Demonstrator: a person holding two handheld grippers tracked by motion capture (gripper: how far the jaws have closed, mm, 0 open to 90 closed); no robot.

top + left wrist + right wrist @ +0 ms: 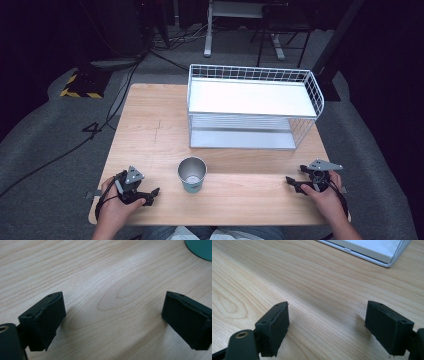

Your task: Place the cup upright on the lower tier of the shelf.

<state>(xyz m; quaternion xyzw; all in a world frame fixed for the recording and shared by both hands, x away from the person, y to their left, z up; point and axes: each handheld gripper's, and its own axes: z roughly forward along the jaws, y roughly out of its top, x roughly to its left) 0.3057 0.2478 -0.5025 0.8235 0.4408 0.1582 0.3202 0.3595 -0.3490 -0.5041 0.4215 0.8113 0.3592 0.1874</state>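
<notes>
From above, a cup (192, 174) stands upright near the counter (150, 135) front edge, between the left tool (145, 195) and the right tool (296, 184), apart from both. A wire rack (252, 106) sits behind it. Both tools rest low on the wood, so I judge nothing is begun; the next move calls for one tool to swing toward the cup and straddle its wall.

Along the left tool (113, 315), the jaws stand wide apart and empty, with a teal sliver of the cup (201, 247) cut off at the top right corner.

Along the right tool (327, 322), the jaws also gape, holding nothing; the rack's base (372, 252) is cropped at the top.
</notes>
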